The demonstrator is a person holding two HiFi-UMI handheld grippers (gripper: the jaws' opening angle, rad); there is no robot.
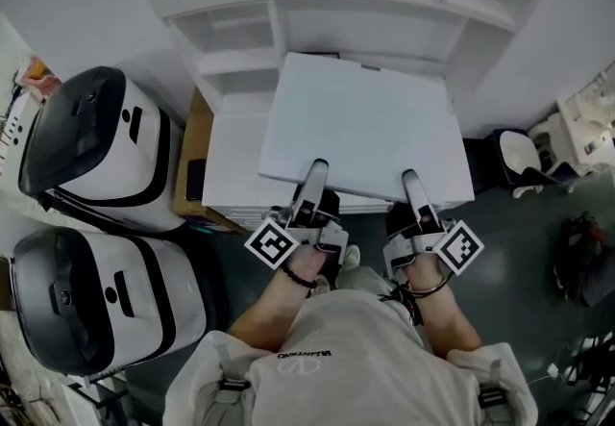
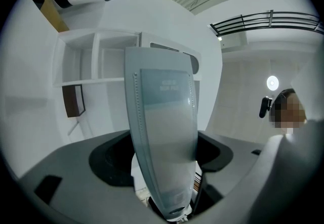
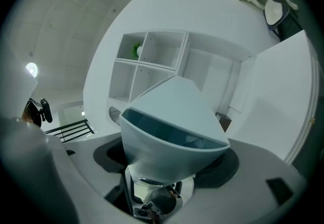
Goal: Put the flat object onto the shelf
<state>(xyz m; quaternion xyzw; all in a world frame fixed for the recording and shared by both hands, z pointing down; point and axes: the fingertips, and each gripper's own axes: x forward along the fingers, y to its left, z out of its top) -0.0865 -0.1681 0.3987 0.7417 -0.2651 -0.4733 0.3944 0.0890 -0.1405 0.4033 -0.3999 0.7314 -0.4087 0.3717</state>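
The flat object [image 1: 365, 121] is a large pale white panel, held level at waist height in front of the white shelf unit [image 1: 360, 15]. My left gripper [image 1: 314, 170] clamps its near edge left of centre, and my right gripper [image 1: 409, 178] clamps it right of centre. Each gripper's upper finger lies on top of the panel; the lower ones are hidden beneath it. In the left gripper view a long grey-blue finger [image 2: 163, 132] fills the middle, with the shelf compartments [image 2: 96, 61] behind it. The right gripper view shows a wide finger [image 3: 172, 127] before the shelf [image 3: 152, 61].
A stack of white boards [image 1: 231, 169] lies under the panel on a wooden stand [image 1: 197, 136]. Two big white-and-black machine housings [image 1: 96, 145] [image 1: 91, 289] crowd the left. A white chair [image 1: 519, 160] and a dark bag [image 1: 581, 256] stand at the right.
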